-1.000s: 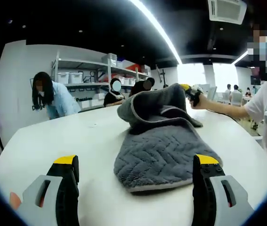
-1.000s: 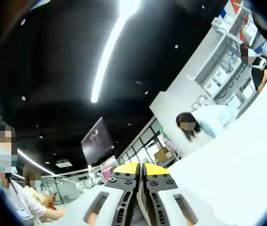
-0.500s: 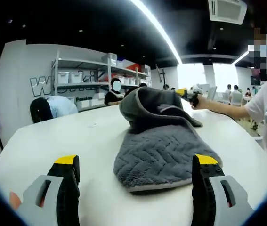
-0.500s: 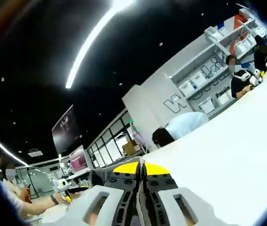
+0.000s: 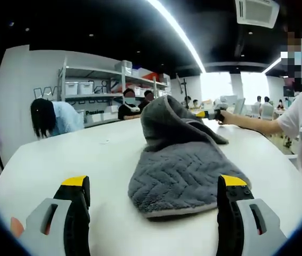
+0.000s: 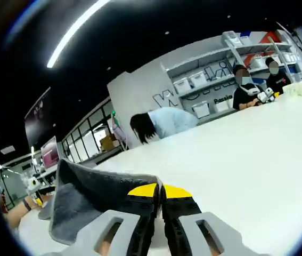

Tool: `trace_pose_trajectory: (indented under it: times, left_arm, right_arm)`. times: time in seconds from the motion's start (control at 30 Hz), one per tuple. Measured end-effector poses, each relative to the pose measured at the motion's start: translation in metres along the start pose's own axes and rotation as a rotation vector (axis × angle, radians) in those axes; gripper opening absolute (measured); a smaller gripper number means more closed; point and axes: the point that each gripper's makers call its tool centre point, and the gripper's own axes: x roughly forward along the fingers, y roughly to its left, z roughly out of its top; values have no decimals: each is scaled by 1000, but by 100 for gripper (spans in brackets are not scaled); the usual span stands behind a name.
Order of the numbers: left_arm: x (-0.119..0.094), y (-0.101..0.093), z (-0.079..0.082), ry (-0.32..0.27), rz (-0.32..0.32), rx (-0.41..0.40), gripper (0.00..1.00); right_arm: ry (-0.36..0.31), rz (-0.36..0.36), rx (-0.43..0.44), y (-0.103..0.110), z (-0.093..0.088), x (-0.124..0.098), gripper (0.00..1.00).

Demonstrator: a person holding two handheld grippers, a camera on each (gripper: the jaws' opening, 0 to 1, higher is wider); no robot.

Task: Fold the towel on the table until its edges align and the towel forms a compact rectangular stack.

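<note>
A grey towel [image 5: 185, 170] with a zigzag weave lies on the white table [image 5: 76, 154], its near end flat between my left gripper's [image 5: 153, 184] jaws, which stand wide open and apart from it. The towel's far end is lifted and draped forward in a hump. My right gripper [image 5: 210, 113] shows small behind that hump, held by a person's arm. In the right gripper view the right gripper [image 6: 158, 189] is shut on the towel [image 6: 87, 197], whose edge hangs down to the left of the jaws.
Several people sit or bend at the far side of the table [image 6: 257, 144]. White shelving with storage bins [image 5: 87, 88] lines the back wall. A person in a white shirt [image 5: 300, 117] stands at the right.
The right gripper has carried the towel's far end forward and lower over the towel, and its view has tilted down from the ceiling toward the table. The left gripper has stayed still.
</note>
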Motion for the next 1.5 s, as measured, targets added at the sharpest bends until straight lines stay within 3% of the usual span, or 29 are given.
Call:
trace_pose_trajectory:
  times: [0.1,0.27,0.73,1.37,1.5]
  left_arm:
    - [0,0,-1,8,5,-9,99]
    - [0,-4,0,5,4,-8,99]
    - [3,-15,7,-10,-25,0,99]
    - [4,-19,10,-13,-37,25,99]
    - [3,-19,12,-17,-39,26,99]
  right_arm:
    - [77,-61,-70,-13,-14,-5,0]
    - [123,-106,-128,-25,-20,-3,0]
    - [164,-169,-167,-42,-28,-1,0]
    - [197,-171,-227,-41,-34,-1,0]
    - [190,-162,-247,-39,-34,-3,7]
